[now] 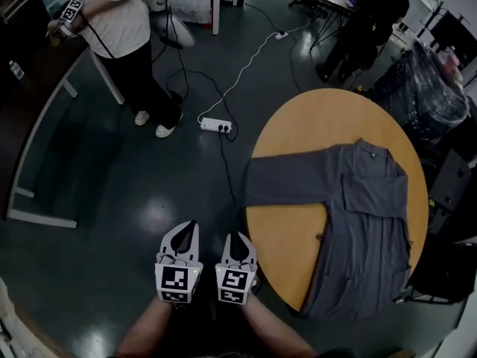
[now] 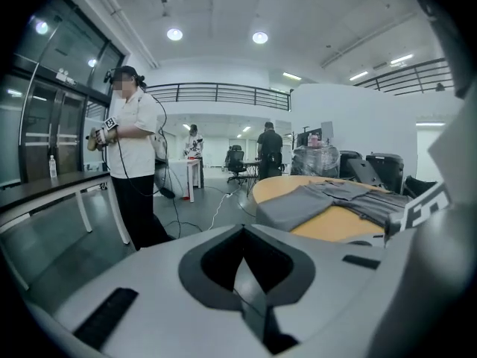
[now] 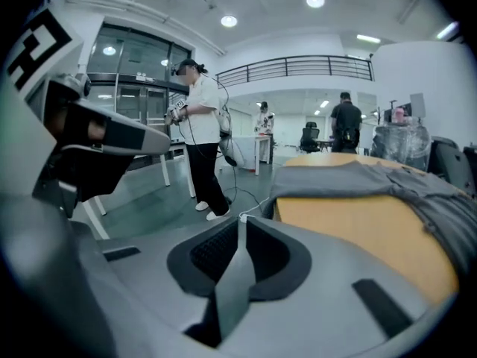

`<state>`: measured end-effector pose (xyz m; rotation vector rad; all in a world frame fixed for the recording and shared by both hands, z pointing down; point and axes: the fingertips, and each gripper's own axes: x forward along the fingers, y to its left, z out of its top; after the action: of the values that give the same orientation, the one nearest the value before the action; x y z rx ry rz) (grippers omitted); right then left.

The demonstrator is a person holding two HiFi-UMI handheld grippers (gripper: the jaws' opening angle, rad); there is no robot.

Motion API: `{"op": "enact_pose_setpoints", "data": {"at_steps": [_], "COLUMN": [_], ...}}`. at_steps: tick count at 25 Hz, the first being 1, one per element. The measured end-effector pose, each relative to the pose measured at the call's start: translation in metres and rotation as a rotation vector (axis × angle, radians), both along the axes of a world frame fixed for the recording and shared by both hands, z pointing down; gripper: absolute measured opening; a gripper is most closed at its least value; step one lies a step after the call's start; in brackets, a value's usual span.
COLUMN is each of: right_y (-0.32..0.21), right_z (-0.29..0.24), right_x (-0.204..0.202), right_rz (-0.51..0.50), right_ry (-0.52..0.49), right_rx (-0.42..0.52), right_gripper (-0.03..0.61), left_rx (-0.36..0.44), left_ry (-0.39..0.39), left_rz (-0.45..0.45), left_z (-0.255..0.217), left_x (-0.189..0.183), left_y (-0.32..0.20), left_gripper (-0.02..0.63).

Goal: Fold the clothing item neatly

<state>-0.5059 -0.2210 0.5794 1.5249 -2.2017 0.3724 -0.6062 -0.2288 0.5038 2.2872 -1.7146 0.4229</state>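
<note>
A grey long-sleeved shirt (image 1: 365, 215) lies spread on the round wooden table (image 1: 298, 125). One sleeve stretches left to the table's edge and the hem hangs over the near edge. Both grippers hover over the floor to the left of the table, apart from the shirt. My left gripper (image 1: 188, 230) is shut and holds nothing. Beside it, my right gripper (image 1: 237, 239) is also shut and empty. In the left gripper view the closed tips (image 2: 242, 231) point past the shirt (image 2: 328, 196). In the right gripper view the closed tips (image 3: 242, 224) sit left of the table (image 3: 358, 222) and the shirt (image 3: 373, 177).
A person in a white top (image 1: 123, 28) stands at the far left holding another gripper. A power strip (image 1: 216, 125) and cables lie on the floor between that person and the table. Wrapped black chairs (image 1: 425, 88) stand behind the table, and another person (image 1: 373, 13) stands further back.
</note>
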Motion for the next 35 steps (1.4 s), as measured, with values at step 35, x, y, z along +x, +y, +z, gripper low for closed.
{"op": "enact_pose_setpoints", "data": {"at_steps": [35], "right_y": [-0.088], "right_z": [0.093], "right_x": [0.017], "right_rz": [0.492], "right_ry": [-0.003], "right_rx": [0.037], "right_gripper": [0.123], "left_rx": [-0.111], "left_ry": [0.017], "left_rz": [0.201], "left_z": [0.106], "left_x": [-0.017], "left_y": [-0.045], "left_gripper": [0.008]}}
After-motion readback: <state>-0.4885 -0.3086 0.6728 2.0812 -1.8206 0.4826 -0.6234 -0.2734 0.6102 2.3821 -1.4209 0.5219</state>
